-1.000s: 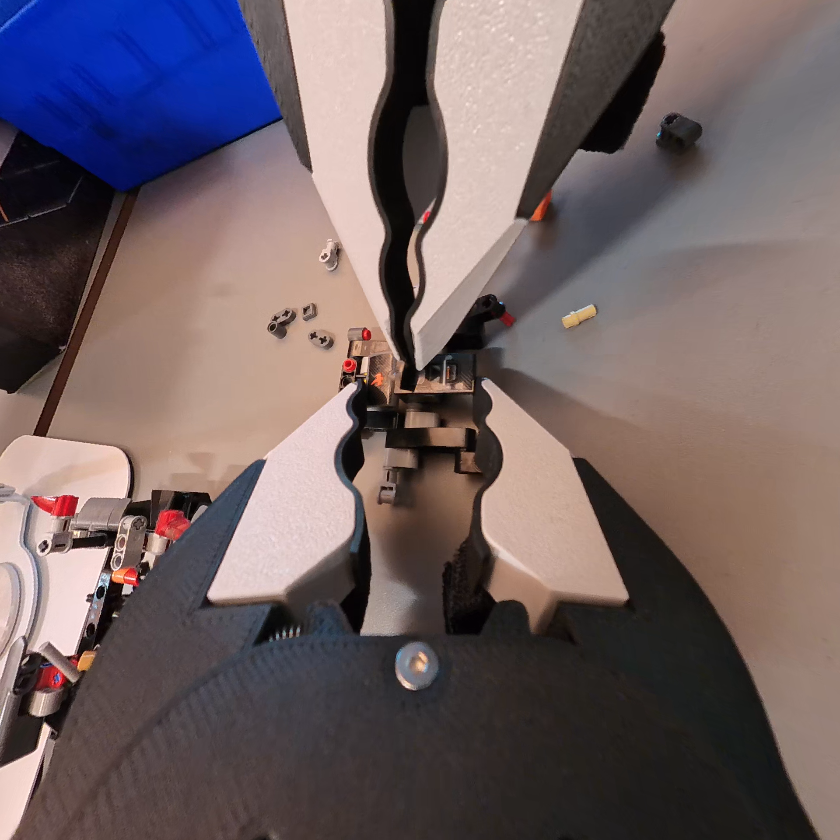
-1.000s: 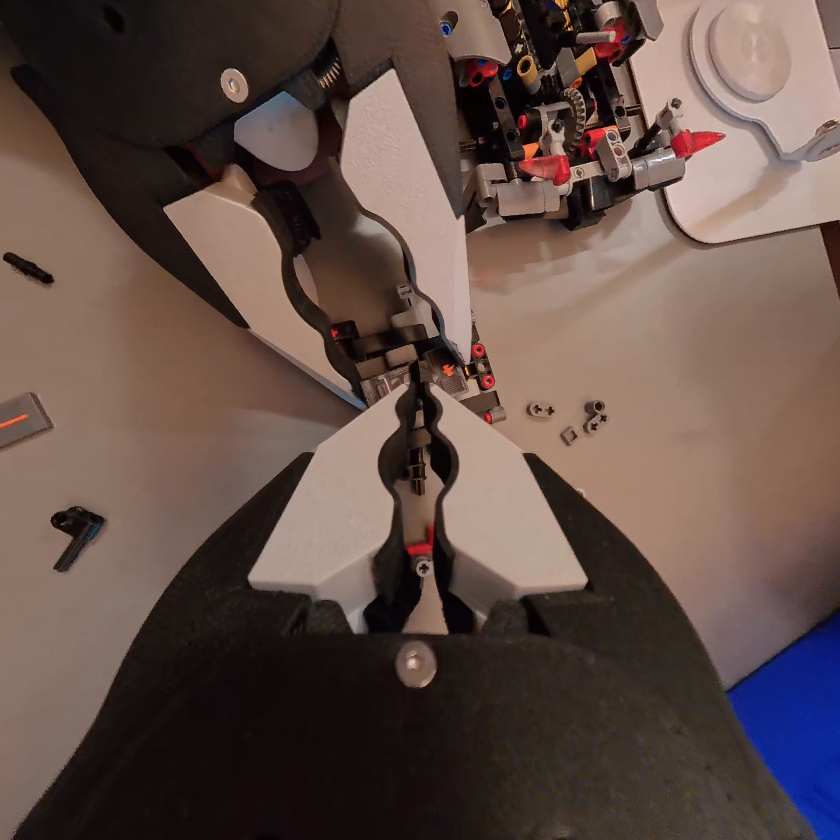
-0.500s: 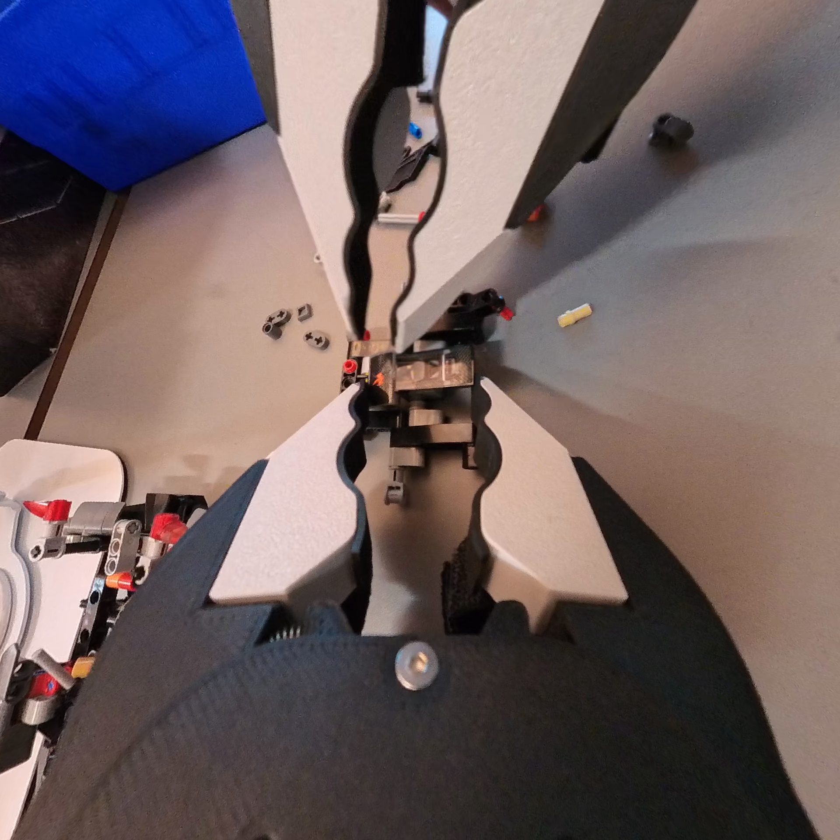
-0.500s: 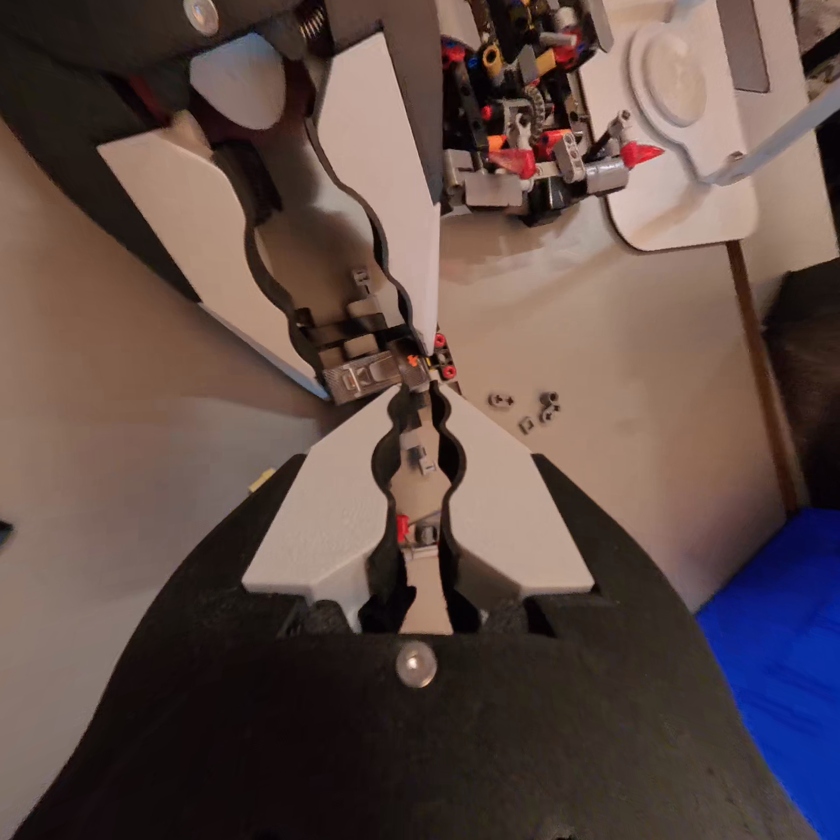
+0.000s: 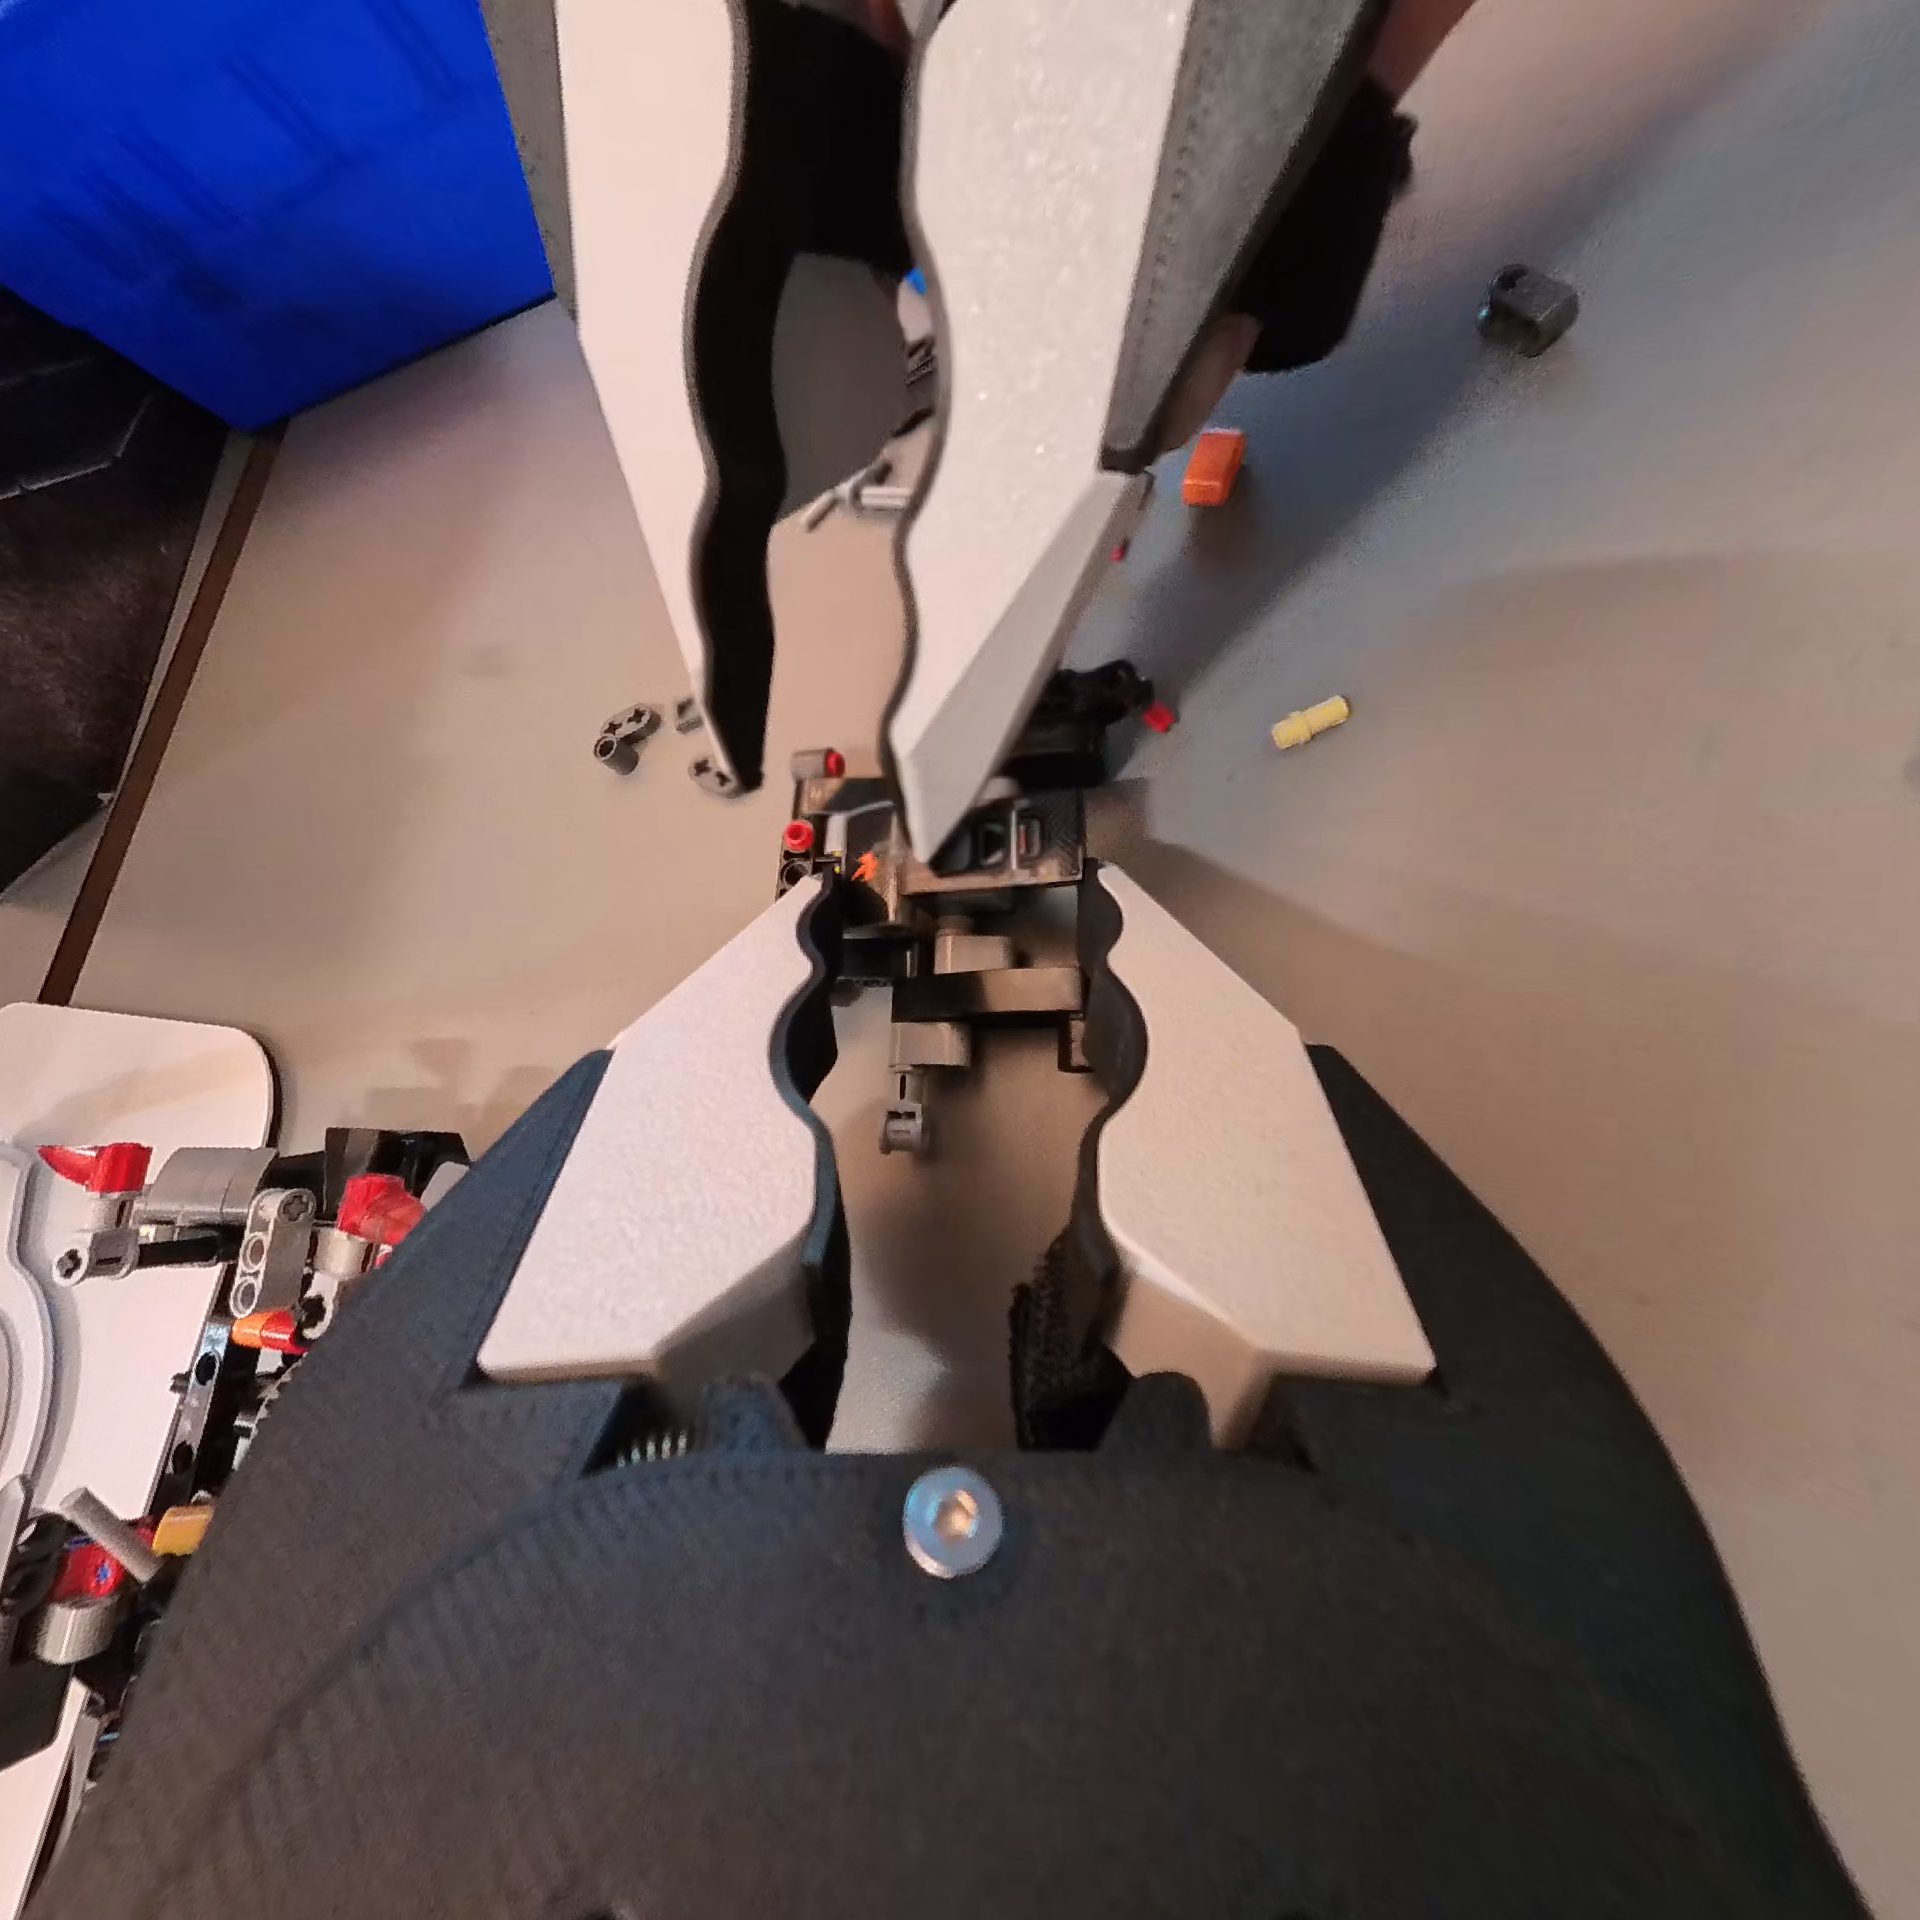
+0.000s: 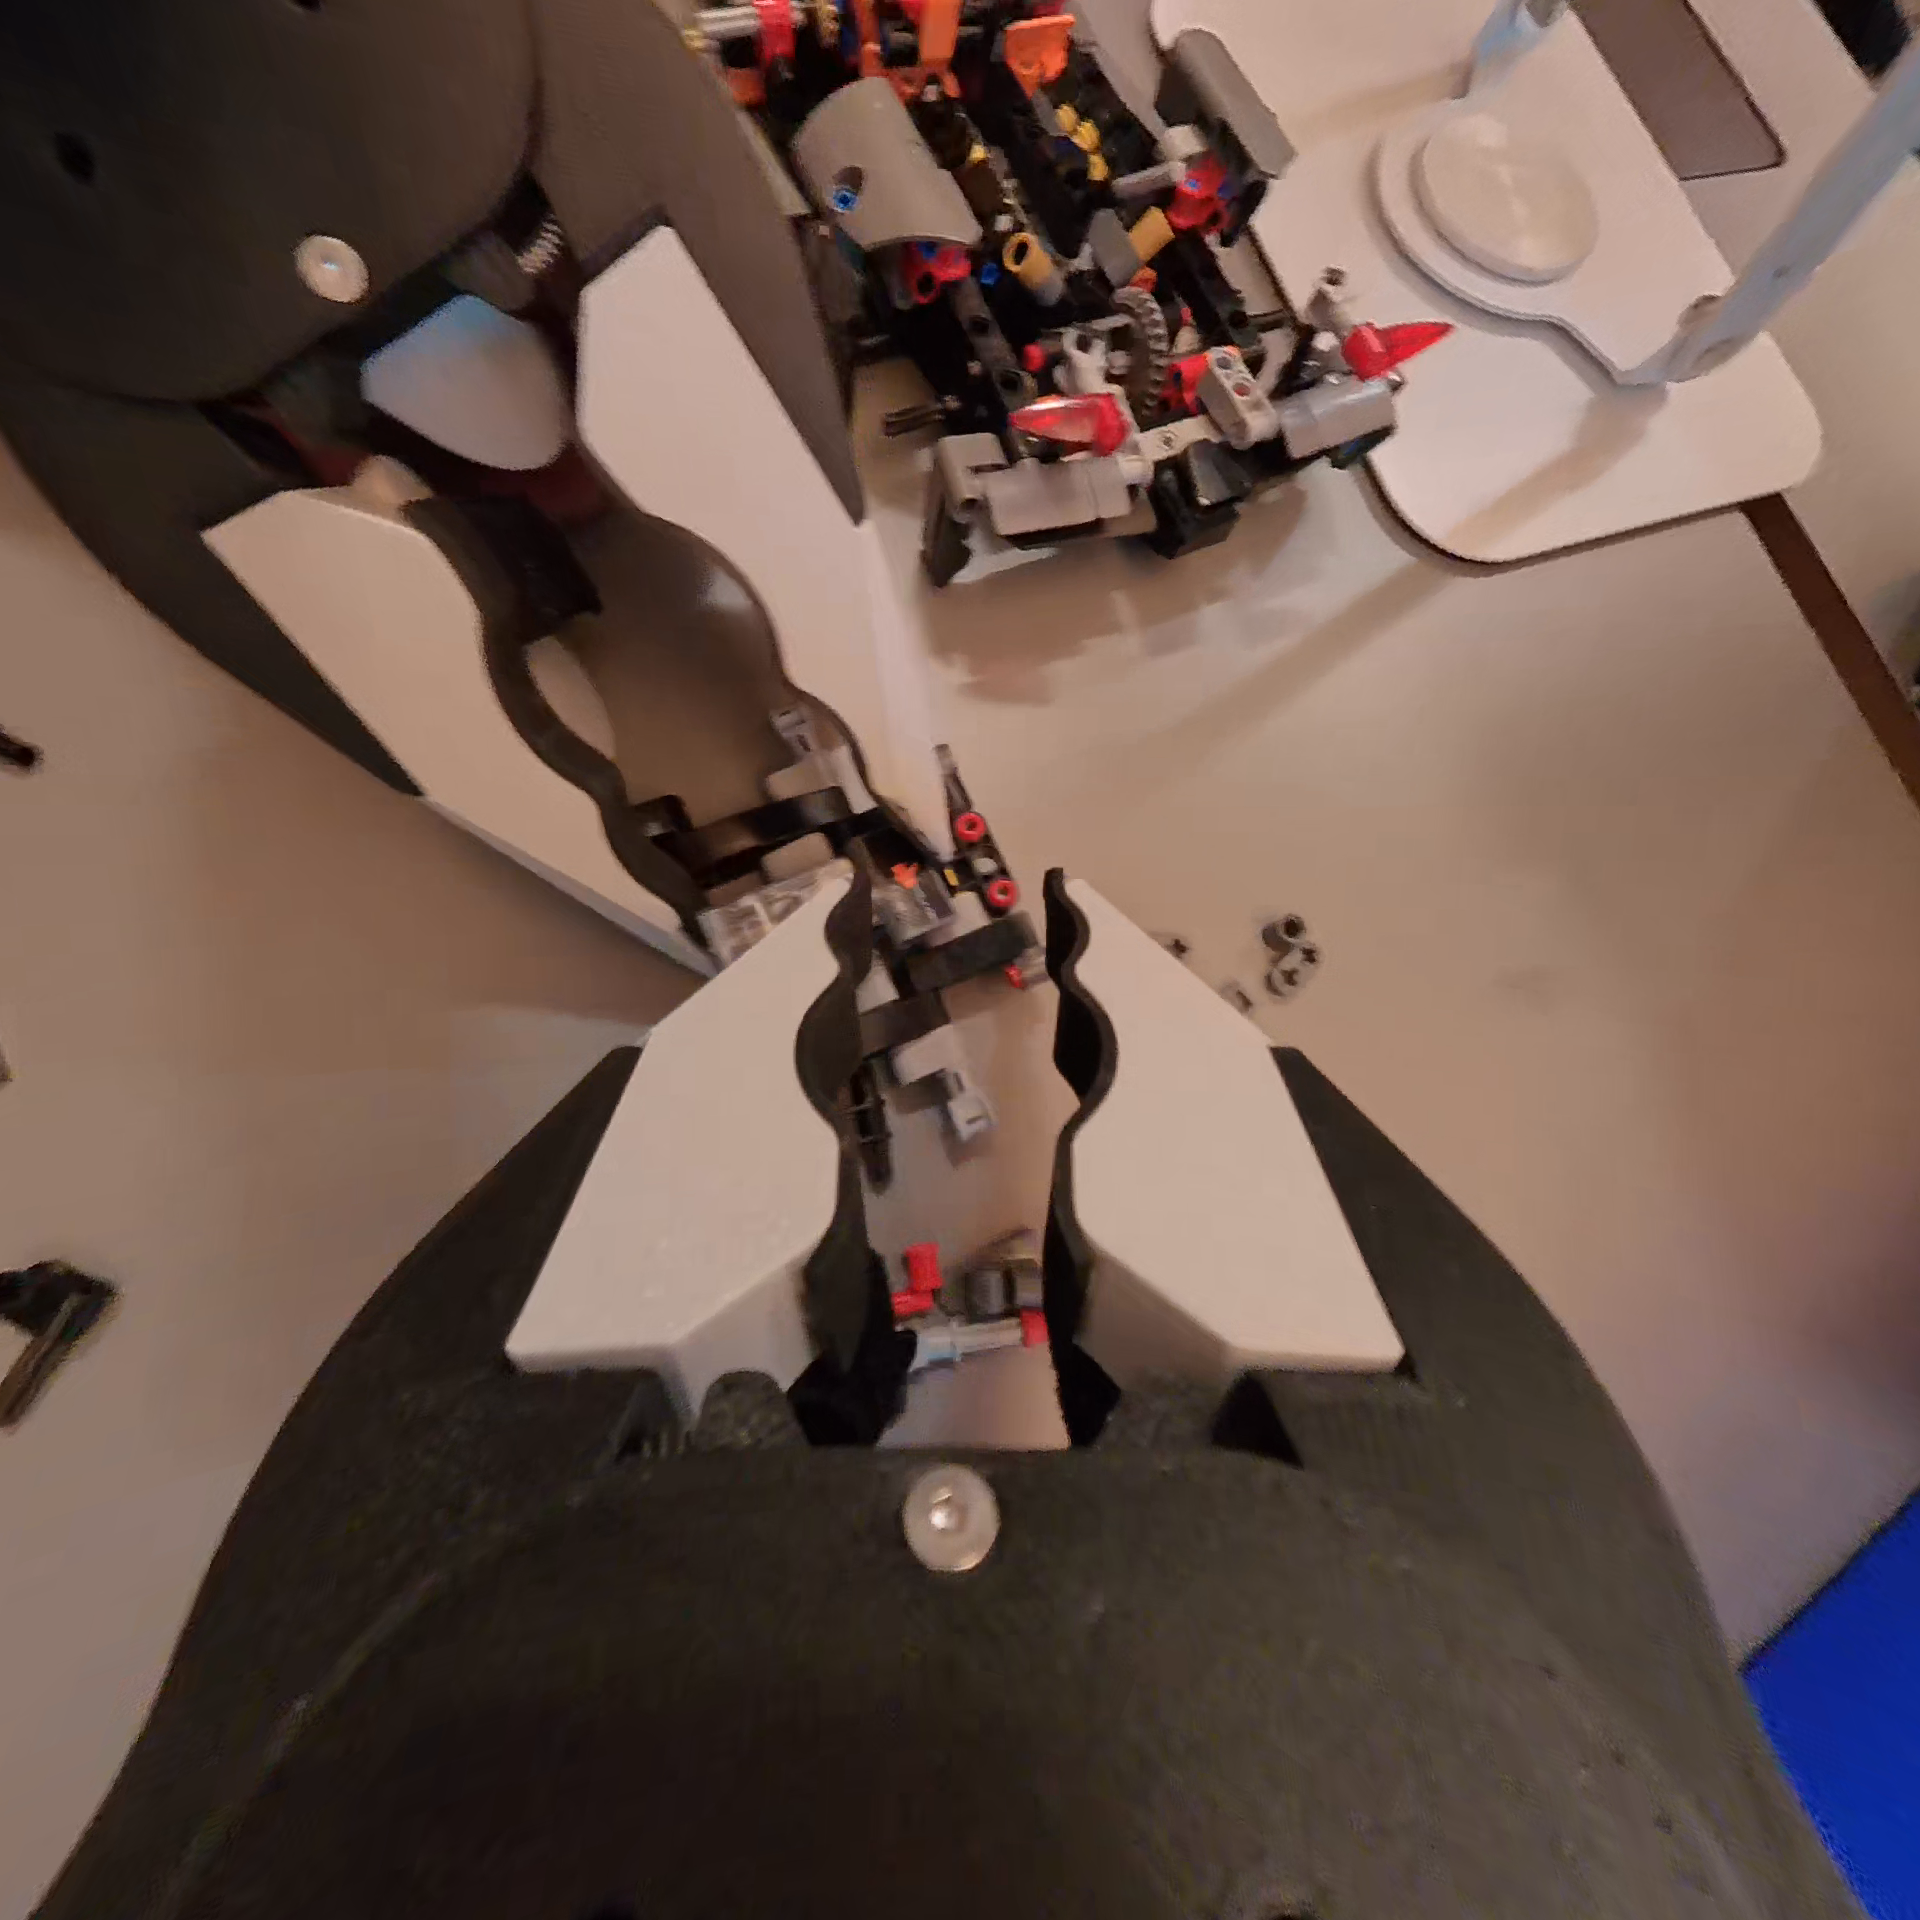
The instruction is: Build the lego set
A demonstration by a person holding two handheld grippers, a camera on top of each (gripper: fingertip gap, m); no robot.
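Note:
My left gripper (image 5: 956, 888) is shut on a small black and grey lego sub-assembly (image 5: 977, 935) and holds it by its sides, low over the grey table. My right gripper (image 6: 953, 888) is open, its fingertips straddling the far end of the sub-assembly (image 6: 914, 935). In the left wrist view the right gripper (image 5: 831, 800) comes in from above, one tip touching the sub-assembly's top. A black pin (image 6: 868, 1127) shows beside the right gripper's left finger. The large lego model (image 6: 1091, 312) stands beyond, by a white stand (image 6: 1558, 468).
Loose pieces lie on the table: a yellow pin (image 5: 1311, 722), an orange piece (image 5: 1214, 468), a black connector (image 5: 1527, 312), small grey connectors (image 5: 629, 732), and red and grey bits (image 6: 966, 1309) under the right gripper. A blue bin (image 5: 239, 187) stands at the table edge. The yellow pin (image 5: 1311, 722) sits 5 centimetres or so from the ends of my left fingers.
My right gripper was shut on the black pin at the sub-assembly; its jaws have now opened wide. My left gripper keeps hold of the sub-assembly in about the same place.

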